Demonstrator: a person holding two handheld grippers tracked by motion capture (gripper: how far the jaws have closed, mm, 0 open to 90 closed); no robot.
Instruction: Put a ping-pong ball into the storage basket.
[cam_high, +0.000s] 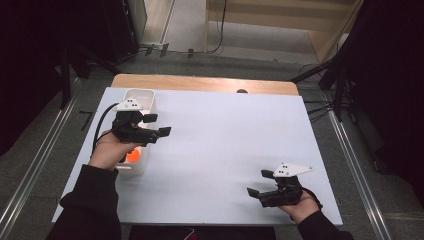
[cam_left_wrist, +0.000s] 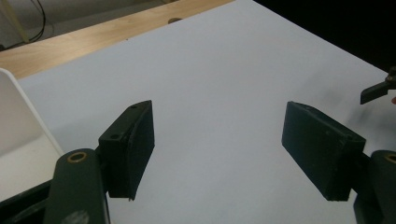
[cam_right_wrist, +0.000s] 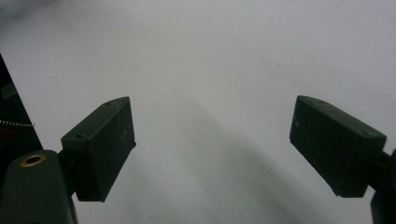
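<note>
Since your left gripper (cam_high: 159, 125) hangs right over the white bin (cam_high: 150, 97) at the table's (cam_high: 225, 140) left edge, the orange ball (cam_high: 133, 155) sits below and back toward your wrist, inside the bin's near end. Its jaws are spread wide and empty, pointing out across the table, away from the ball. Right gripper (cam_high: 259, 183), also spread and empty, is well apart at the near right, so left is the nearer hand.

The left gripper (cam_high: 159, 125) and hand (cam_high: 107, 152) hide most of the orange thing (cam_high: 133, 155) in the bin (cam_high: 142, 95); what it is cannot be told.
</note>
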